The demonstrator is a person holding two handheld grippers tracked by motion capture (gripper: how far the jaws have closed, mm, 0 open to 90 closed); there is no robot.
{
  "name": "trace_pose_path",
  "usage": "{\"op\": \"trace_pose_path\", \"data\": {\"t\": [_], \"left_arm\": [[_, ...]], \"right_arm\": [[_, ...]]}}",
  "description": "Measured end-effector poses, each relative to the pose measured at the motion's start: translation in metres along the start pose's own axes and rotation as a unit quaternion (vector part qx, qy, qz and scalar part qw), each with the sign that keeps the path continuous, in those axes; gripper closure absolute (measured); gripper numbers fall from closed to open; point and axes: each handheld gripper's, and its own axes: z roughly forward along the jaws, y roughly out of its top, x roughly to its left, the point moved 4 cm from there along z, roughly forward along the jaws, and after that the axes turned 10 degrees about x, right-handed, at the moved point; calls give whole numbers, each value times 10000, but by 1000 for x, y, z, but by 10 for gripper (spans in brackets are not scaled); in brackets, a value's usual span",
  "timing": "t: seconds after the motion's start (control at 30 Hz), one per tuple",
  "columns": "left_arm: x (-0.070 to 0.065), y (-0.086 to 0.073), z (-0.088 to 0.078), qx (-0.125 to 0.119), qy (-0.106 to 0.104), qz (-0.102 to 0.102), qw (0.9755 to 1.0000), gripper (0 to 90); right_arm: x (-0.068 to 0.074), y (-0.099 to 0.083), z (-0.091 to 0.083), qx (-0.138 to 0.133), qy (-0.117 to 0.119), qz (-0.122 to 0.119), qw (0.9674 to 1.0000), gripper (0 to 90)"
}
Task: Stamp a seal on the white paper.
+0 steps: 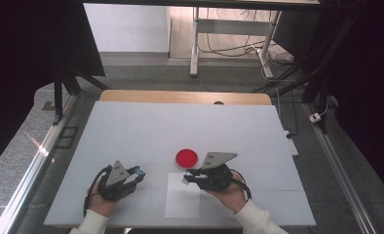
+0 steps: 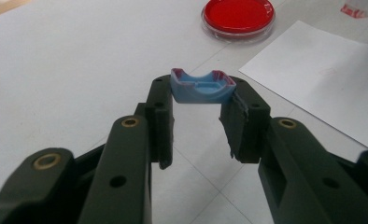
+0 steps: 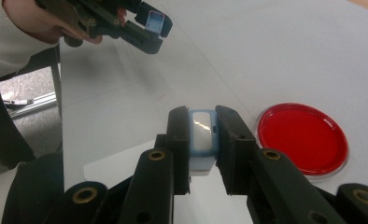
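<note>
Blue cap sits clamped in the left gripper, its blue stamp clamped in the right gripper, near the tabletop's front edge, probably uncapped for stamping the paper beside the red dish.

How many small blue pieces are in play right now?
2. One blue piece is clamped in the left gripper; the other blue piece is clamped in the right gripper, near the red dish.
</note>
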Motion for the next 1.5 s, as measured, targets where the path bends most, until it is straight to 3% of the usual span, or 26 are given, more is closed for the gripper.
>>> {"op": "trace_pose_path", "data": {"t": [0.73, 1.5], "left_arm": [[-1, 0, 0, 15, -2, 7, 10000, 646], [-1, 0, 1, 23, -5, 16, 10000, 646]], "right_arm": [[5, -9, 17, 394, -69, -224, 9989, 755], [6, -12, 32, 631, -130, -458, 9969, 755]]}}
